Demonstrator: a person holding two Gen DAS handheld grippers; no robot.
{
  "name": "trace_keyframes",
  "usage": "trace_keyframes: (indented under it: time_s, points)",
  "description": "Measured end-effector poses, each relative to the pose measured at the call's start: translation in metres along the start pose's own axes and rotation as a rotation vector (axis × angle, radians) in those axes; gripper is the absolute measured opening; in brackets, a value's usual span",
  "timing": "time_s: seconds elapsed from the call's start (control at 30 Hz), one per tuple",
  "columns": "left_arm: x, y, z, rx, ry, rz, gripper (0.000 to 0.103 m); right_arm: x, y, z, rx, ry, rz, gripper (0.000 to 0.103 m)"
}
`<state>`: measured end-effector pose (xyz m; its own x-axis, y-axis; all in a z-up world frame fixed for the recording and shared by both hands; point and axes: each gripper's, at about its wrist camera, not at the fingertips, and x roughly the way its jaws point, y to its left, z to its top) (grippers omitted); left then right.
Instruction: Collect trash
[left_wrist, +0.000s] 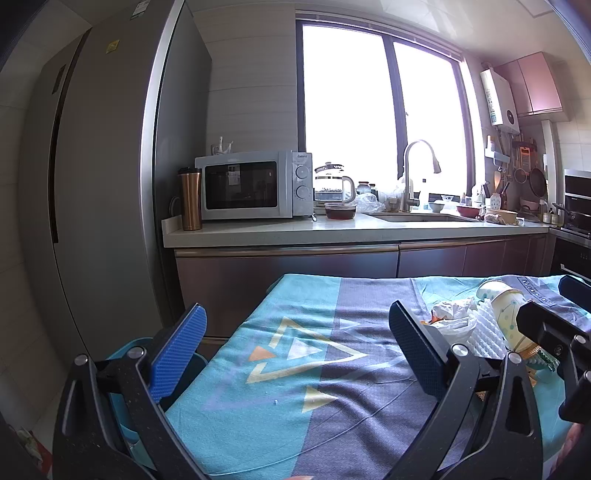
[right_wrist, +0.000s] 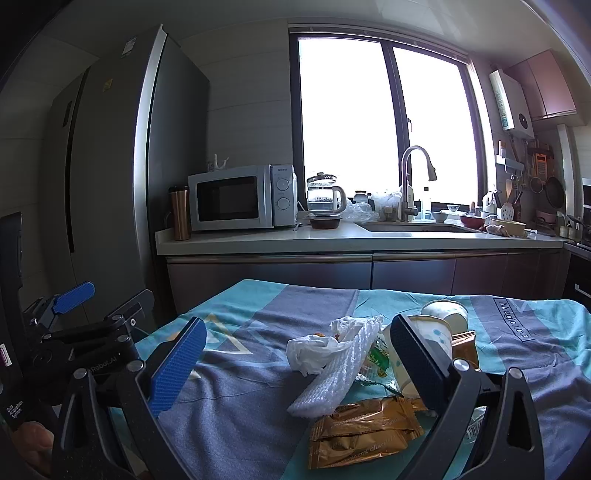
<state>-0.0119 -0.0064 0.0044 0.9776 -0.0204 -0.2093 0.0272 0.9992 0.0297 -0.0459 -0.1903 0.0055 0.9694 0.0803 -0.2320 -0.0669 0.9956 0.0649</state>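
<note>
Standing tallest in both views, a grey refrigerator (left_wrist: 110, 184) fills the left side, and beside it a kitchen counter (left_wrist: 332, 234) carries a white microwave (left_wrist: 255, 184), a copper tumbler (left_wrist: 191, 199) and a glass kettle (left_wrist: 332, 184), with a curved faucet (left_wrist: 413, 173) over the sink under the bright window (left_wrist: 380, 110).

Nearer, the tabletop is covered by a teal and grey cloth (right_wrist: 240, 406) printed with triangles. The trash lies in one cluster on the cloth's right half: a white foam net sleeve (right_wrist: 332, 373) lies diagonally, its upper end touching a crumpled white tissue (right_wrist: 314, 349); two dotted paper cups (right_wrist: 439, 328) lie tipped on their sides behind it; gold snack wrappers (right_wrist: 362, 432) lie at the near edge, just in front of the sleeve.

The right tool (right_wrist: 299, 365) hangs above the cluster with its blue-padded fingers spread wide, the sleeve and wrappers between them, gripping nothing. The left tool (left_wrist: 299, 354) is likewise wide open and empty, over bare cloth to the left of the pile, its left finger beyond the cloth's left edge.
</note>
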Motion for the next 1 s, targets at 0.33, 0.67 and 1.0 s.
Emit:
trace_keyframes:
  time_s: [0.33,0.67,1.0]
  points:
    - [-0.0042,-0.0004,0.0000,0.000,-0.001,0.001,0.097,0.0003,0.0010,0.0002,-0.001,0.000,0.001,0.096]
    - [-0.0044,-0.0007,-0.0001,-0.002,-0.001,-0.002,0.097,0.0002,-0.0002,-0.0002,-0.001,0.003,0.007,0.096]
    - [-0.0023,-0.0057,-0.0020,0.001,0.012,-0.010,0.097,0.0005,-0.0036,-0.0010,0.004,0.010,0.011,0.096]
